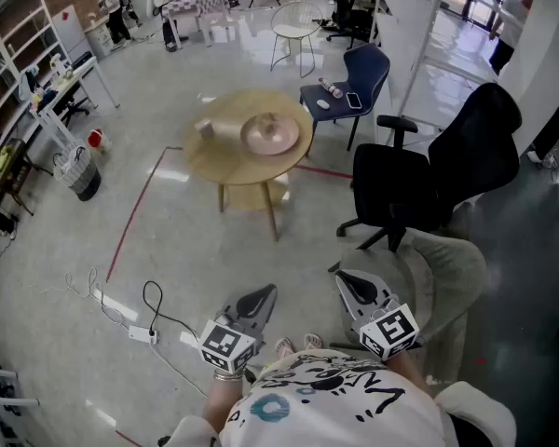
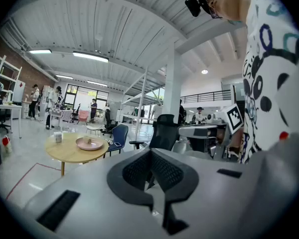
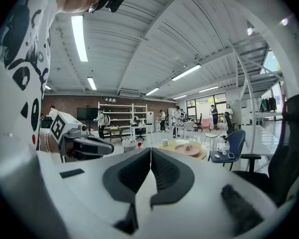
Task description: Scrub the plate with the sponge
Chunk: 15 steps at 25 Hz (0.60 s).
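Left gripper [image 1: 262,293] and right gripper [image 1: 346,279] are held side by side near the person's chest, each with jaws pressed together on nothing. Well ahead, the plate [image 1: 285,143] sits on a round wooden table [image 1: 225,161], with a small lump [image 2: 88,140] on it.

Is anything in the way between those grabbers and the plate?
Nothing visible. Only open floor lies between the left gripper, the right gripper and the plate on the round table; the black chair stands aside.
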Each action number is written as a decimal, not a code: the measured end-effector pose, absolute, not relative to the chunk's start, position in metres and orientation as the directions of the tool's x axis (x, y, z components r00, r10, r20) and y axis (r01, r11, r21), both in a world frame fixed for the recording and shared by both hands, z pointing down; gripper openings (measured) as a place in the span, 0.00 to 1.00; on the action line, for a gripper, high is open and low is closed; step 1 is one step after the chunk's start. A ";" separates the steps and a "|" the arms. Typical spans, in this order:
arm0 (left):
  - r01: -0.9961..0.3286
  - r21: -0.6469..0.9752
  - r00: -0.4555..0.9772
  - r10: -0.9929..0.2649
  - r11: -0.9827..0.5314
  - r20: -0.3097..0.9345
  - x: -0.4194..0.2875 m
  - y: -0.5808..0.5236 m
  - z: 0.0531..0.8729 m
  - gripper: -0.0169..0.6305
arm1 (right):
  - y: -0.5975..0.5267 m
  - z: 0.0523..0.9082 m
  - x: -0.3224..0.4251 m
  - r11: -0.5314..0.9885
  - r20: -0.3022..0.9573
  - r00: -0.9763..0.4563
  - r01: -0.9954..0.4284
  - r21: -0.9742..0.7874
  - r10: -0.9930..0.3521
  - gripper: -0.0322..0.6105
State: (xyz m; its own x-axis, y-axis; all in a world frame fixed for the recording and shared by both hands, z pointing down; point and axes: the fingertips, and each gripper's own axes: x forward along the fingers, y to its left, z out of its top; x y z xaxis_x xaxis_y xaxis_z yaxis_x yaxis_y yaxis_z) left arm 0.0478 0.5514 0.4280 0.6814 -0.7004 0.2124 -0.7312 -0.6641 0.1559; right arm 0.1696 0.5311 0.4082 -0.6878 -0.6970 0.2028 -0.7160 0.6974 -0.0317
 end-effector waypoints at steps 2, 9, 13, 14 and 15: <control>-0.732 0.148 0.681 -0.704 -0.665 0.201 0.053 0.550 0.422 0.05 | 0.528 0.404 0.174 0.696 0.200 -0.687 -0.718 -0.035 -0.699 0.09; -0.734 0.161 0.679 -0.703 -0.660 0.213 0.061 0.549 0.425 0.05 | 0.526 0.403 0.178 0.706 0.206 -0.697 -0.707 -0.040 -0.686 0.09; -0.721 0.176 0.693 -0.688 -0.670 0.217 0.062 0.554 0.427 0.05 | 0.529 0.408 0.172 0.714 0.223 -0.712 -0.695 -0.085 -0.666 0.09; -0.718 0.183 0.695 -0.683 -0.672 0.224 0.061 0.555 0.430 0.05 | 0.529 0.408 0.170 0.714 0.224 -0.714 -0.693 -0.097 -0.663 0.10; -0.715 0.190 0.699 -0.678 -0.673 0.230 0.060 0.555 0.432 0.05 | 0.529 0.409 0.169 0.714 0.226 -0.715 -0.693 -0.103 -0.662 0.10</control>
State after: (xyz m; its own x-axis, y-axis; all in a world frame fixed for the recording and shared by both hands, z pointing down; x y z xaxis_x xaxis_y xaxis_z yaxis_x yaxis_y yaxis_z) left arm 0.0603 0.5555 0.4317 0.6986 -0.6776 0.2300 -0.7150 -0.6728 0.1898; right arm 0.1688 0.5290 0.4088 -0.7149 -0.6616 0.2263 -0.6930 0.7135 -0.1033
